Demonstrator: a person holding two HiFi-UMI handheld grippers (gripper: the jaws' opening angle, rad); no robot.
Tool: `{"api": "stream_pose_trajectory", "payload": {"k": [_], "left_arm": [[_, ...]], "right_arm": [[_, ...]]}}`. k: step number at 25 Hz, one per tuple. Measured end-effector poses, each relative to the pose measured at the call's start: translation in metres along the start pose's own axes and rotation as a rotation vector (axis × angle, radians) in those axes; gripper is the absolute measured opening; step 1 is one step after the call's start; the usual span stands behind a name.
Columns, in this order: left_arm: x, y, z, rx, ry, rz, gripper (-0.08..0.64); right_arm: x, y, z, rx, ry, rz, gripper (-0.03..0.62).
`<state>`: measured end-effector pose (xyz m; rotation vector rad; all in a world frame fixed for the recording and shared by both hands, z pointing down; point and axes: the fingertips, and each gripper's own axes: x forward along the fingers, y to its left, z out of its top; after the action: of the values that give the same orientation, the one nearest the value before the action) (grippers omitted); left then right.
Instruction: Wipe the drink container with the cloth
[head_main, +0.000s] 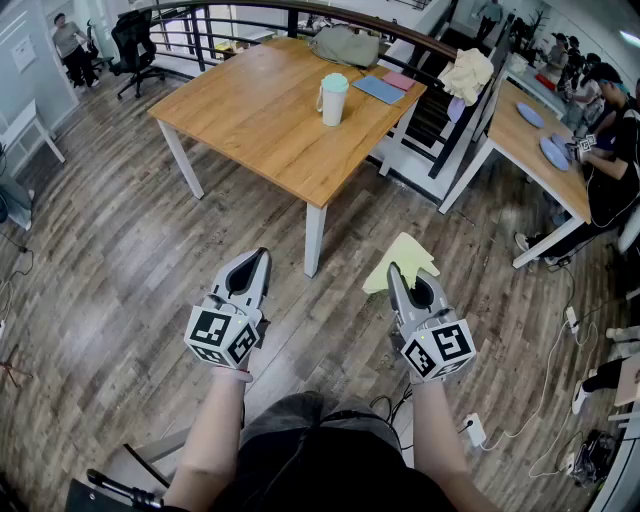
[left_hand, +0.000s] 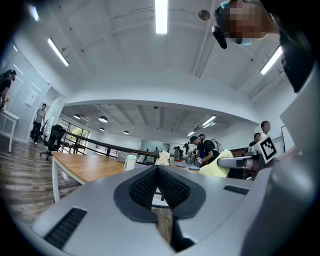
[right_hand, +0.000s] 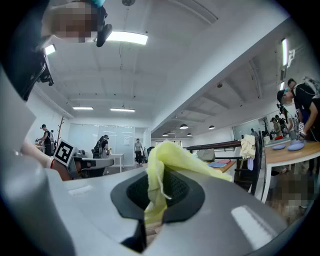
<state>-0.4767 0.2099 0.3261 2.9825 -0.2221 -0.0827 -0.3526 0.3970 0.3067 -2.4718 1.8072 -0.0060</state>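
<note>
Right hand-held gripper (head_main: 393, 270) clamped on yellow cloth (head_main: 405, 255), level above the floor (head_main: 120, 260).
Left hand-held gripper (head_main: 264, 254) shut, empty. Cup (head_main: 332, 98) upright on surface (head_main: 250, 120), well ahead, roughly midway between both, neither clearly nearer.

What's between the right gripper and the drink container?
Head view: bare floor, then bare table top up to the drink container. The right gripper is shut on the cloth.
</note>
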Motion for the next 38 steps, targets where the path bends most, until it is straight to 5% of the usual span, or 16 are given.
{"api": "stream_pose_trajectory", "payload": {"k": [14,38], "left_arm": [[0.019,0.011,-0.003,-0.021,-0.004,-0.008,-0.005],[0.181,0.066,-0.013,-0.038,0.043,0.001,-0.005]], "right_arm": [[0.015,-0.013,-0.007,0.0,0.026,-0.013,0.017],[0.148,-0.116,-0.019,0.07,0.06,0.073,0.017]]}}
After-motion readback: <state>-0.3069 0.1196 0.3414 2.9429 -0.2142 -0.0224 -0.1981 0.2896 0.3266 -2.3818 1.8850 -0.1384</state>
